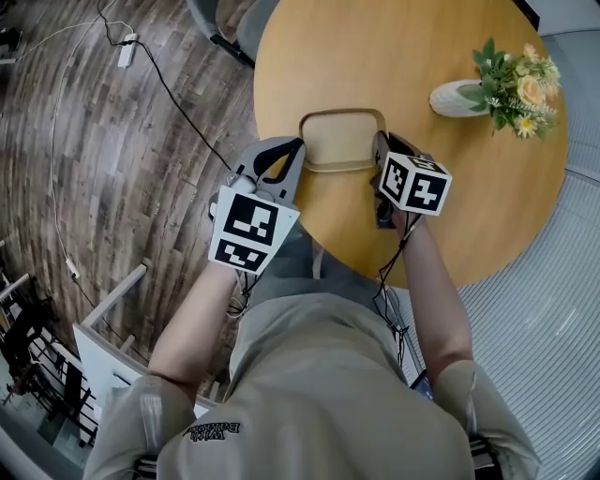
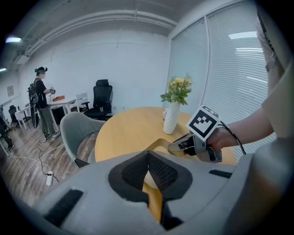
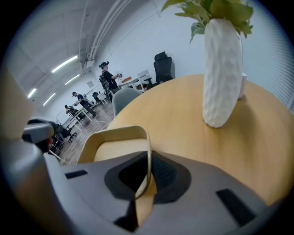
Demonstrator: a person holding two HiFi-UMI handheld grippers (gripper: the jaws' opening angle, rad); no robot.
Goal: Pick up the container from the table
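Near the near edge of the round wooden counter (image 1: 422,37), just in front of the person's body: a pale tan, open-topped container (image 1: 342,142) with rounded corners, empty inside. Gripped from both sides at once.

On its left wall, the left gripper (image 1: 298,152), fingers drawn narrow and pinched on the thin rim. In the left gripper view, a strip of tan wall clamped between the dark ribbed pads (image 2: 165,173). On its right wall, the right gripper (image 1: 380,142), fingers likewise close together and shut on the rim, with the wall running edge-on between them in the right gripper view. Hard to tell from above whether resting on the counter or raised just off it.

Behind each pair of fingers, a cube with black-and-white square markers, each carried in a hand with the forearm bare.

At the far right of the counter, well apart from the container: a white textured vase (image 1: 455,98), upright, holding yellow and peach flowers (image 1: 516,80) with green leaves.

Left of the counter, dark wood-plank floor (image 1: 112,169) with a white power strip (image 1: 127,50) and thin trailing cables. By the counter's far left edge, a grey chair (image 1: 246,21). Farther back in the room, in the left gripper view, a black office chair (image 2: 102,97) and a person (image 2: 42,103) standing beside desks.
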